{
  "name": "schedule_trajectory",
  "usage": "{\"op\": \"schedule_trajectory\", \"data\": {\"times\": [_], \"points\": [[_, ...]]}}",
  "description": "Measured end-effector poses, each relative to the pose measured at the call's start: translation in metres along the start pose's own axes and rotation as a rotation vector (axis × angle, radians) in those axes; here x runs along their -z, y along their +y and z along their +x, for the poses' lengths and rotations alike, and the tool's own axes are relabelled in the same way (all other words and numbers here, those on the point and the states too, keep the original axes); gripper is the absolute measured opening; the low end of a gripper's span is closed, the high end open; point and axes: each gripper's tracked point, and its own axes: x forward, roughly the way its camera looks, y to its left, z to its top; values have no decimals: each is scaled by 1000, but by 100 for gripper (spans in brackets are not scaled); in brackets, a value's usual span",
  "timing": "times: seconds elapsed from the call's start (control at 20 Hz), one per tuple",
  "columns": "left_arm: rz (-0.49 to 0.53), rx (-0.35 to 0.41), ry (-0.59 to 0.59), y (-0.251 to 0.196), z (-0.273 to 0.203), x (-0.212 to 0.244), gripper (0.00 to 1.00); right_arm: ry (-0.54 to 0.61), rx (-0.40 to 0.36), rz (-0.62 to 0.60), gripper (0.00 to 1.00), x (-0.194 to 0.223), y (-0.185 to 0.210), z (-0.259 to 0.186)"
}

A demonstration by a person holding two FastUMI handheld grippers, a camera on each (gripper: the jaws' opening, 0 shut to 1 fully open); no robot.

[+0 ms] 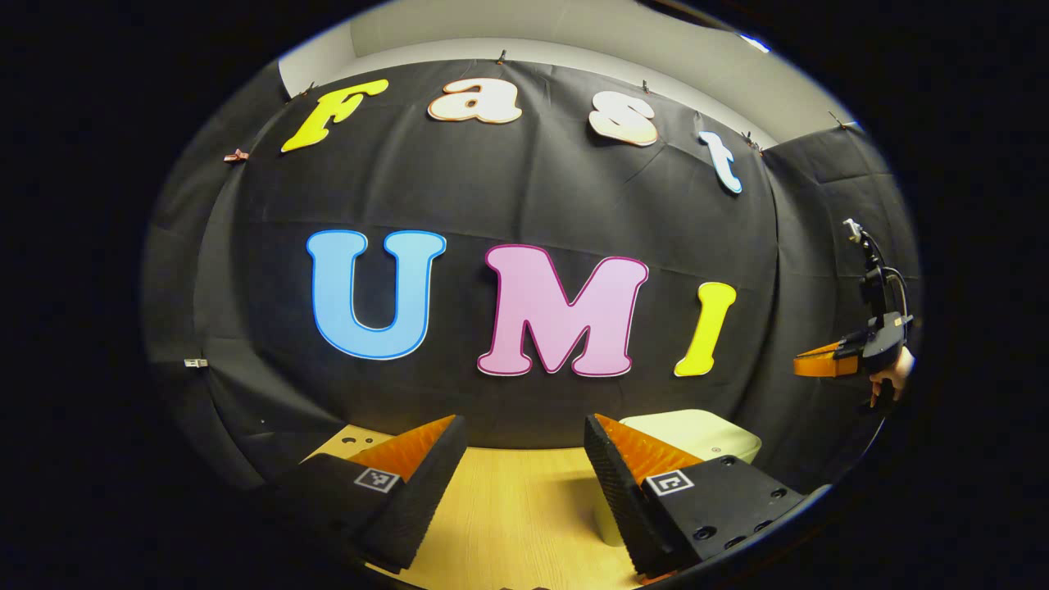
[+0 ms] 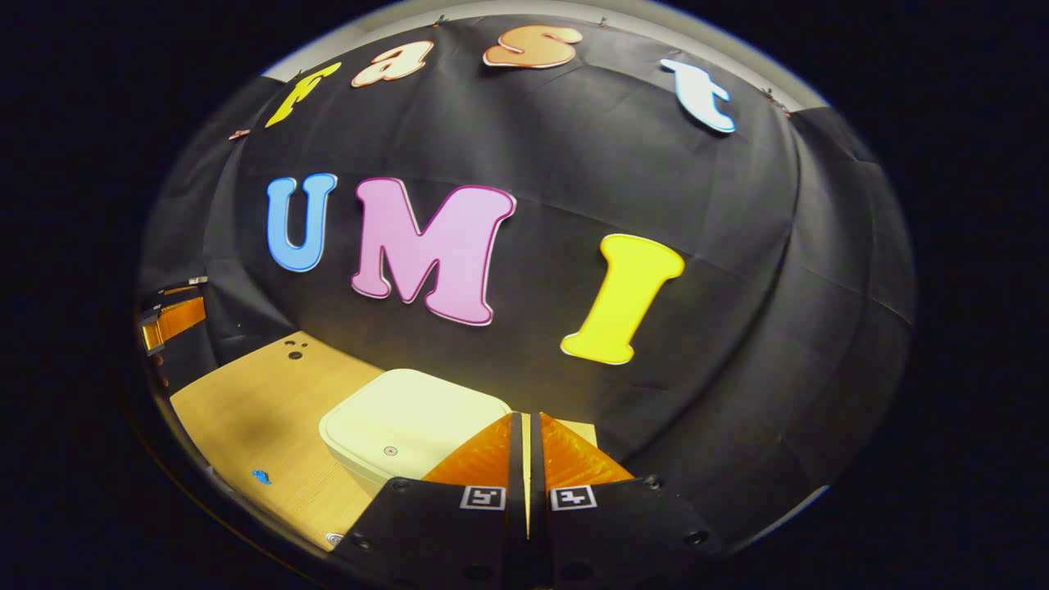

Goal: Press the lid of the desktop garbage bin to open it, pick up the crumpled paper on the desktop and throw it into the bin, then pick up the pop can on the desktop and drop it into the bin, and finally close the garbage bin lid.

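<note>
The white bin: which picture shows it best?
The right gripper view: the bin shows its whole shut lid from above. The left gripper view catches just part of it, behind that gripper's own fingers.

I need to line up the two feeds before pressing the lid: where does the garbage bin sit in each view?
Left gripper view: the garbage bin is low and right of centre, lid closed, partly behind the right finger of the open left tongs.
Right gripper view: the bin is low, just left of centre, ahead-left of the shut right tongs.
Shared landmark: the wooden desktop under the bin.
</note>
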Motion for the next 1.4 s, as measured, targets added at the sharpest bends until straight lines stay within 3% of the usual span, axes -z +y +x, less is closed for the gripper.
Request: {"op": "schedule_trajectory", "data": {"times": [0.15, 0.45, 0.55, 0.8, 1.05, 1.4], "points": [[-10, -18, 9, 13, -2, 4, 93, 135, -131, 77, 5, 16, 29, 18], [-11, -44, 14, 27, -5, 9, 93, 320, -272, 104, 2, 36, 68, 46], [-11, -50, 21, 29, -8, 13, 93, 386, -318, 112, 6, 43, 79, 53], [-3, -66, 26, 32, -16, 16, 93, 524, -410, 71, 5, 67, 106, 60], [-8, -83, 37, 36, -23, 20, 93, 589, -463, 27, 5, 78, 124, 62], [-5, -112, 40, 45, -29, 20, 93, 648, -471, -25, 6, 90, 127, 65]]}}
